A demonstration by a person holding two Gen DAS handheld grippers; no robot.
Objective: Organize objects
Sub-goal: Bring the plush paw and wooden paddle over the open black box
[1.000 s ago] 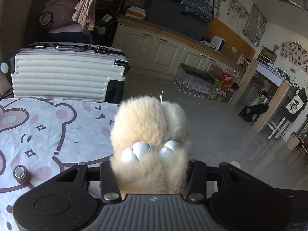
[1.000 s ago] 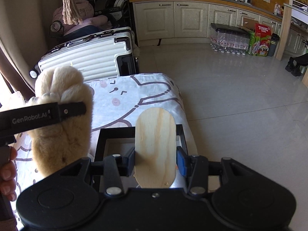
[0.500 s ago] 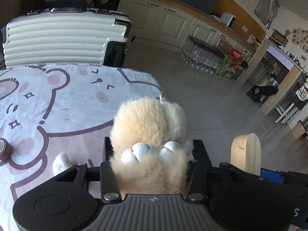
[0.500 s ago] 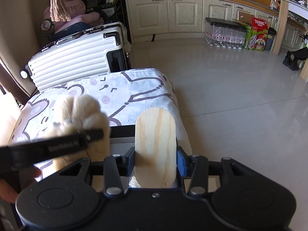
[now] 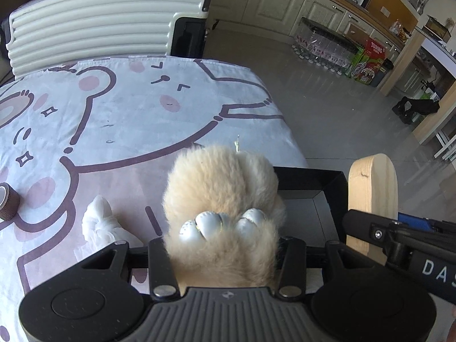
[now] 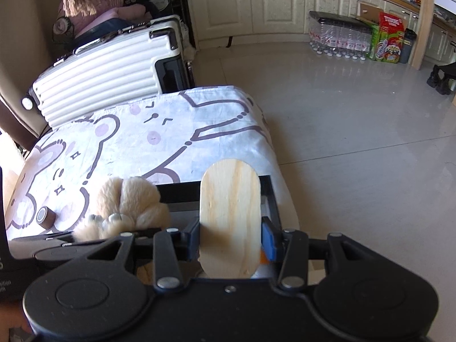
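Note:
My left gripper point(image 5: 225, 245) is shut on a fluffy cream pompom with pearl beads point(image 5: 222, 193), held over the left part of a black tray point(image 5: 310, 175). The pompom also shows in the right wrist view point(image 6: 128, 202). My right gripper point(image 6: 229, 236) is shut on a rounded wooden board point(image 6: 229, 213), held upright over the same black tray point(image 6: 178, 189). The board shows at the right of the left wrist view point(image 5: 373, 196).
The table wears a bear-print cloth point(image 5: 114, 108). A brown tape roll point(image 5: 8, 205) and a white crumpled cloth point(image 5: 99, 225) lie on it left of the tray. A white suitcase point(image 5: 99, 20) stands behind the table. Tiled floor lies to the right point(image 6: 356, 128).
My left gripper has tilted down and come lower with the pompom, toward the black tray. The right gripper still holds the board over the tray, slightly lower.

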